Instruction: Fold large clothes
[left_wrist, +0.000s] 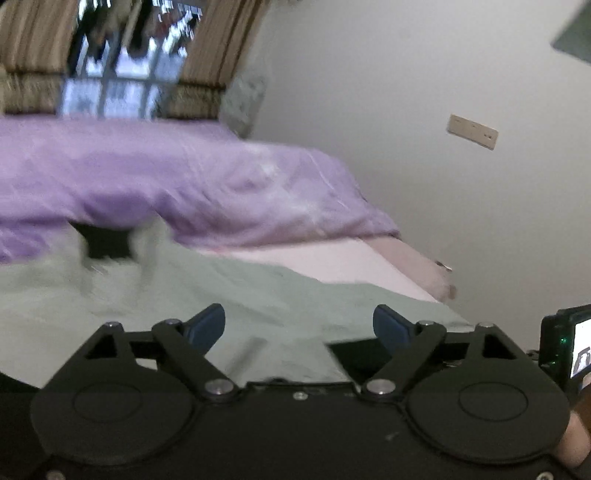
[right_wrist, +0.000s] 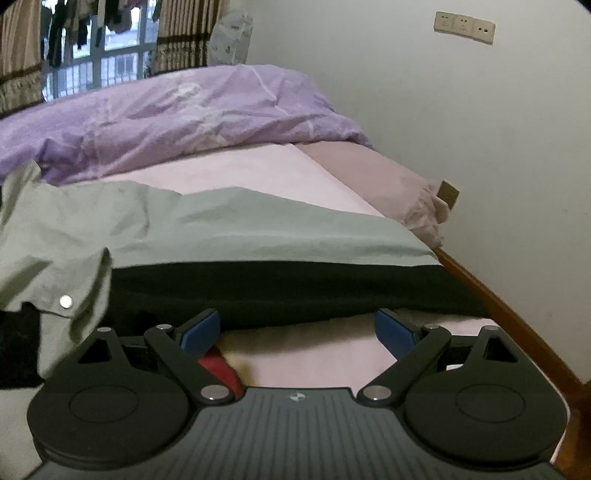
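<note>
A large pale green jacket (right_wrist: 229, 225) with a black lining band (right_wrist: 288, 291) and a metal snap (right_wrist: 66, 301) lies spread on the bed. In the left wrist view the jacket (left_wrist: 207, 295) fills the foreground, blurred. My left gripper (left_wrist: 298, 325) is open just above the green cloth, holding nothing. My right gripper (right_wrist: 297, 330) is open, low over the sheet just before the jacket's black hem, holding nothing. A red piece (right_wrist: 218, 365) shows beside its left finger.
A crumpled purple duvet (right_wrist: 177, 114) lies across the far part of the bed. The pink sheet (right_wrist: 258, 173) and wooden bed edge (right_wrist: 517, 317) run along the white wall at right. A window with curtains (right_wrist: 92, 48) is behind. A phone screen (left_wrist: 580, 347) glows at right.
</note>
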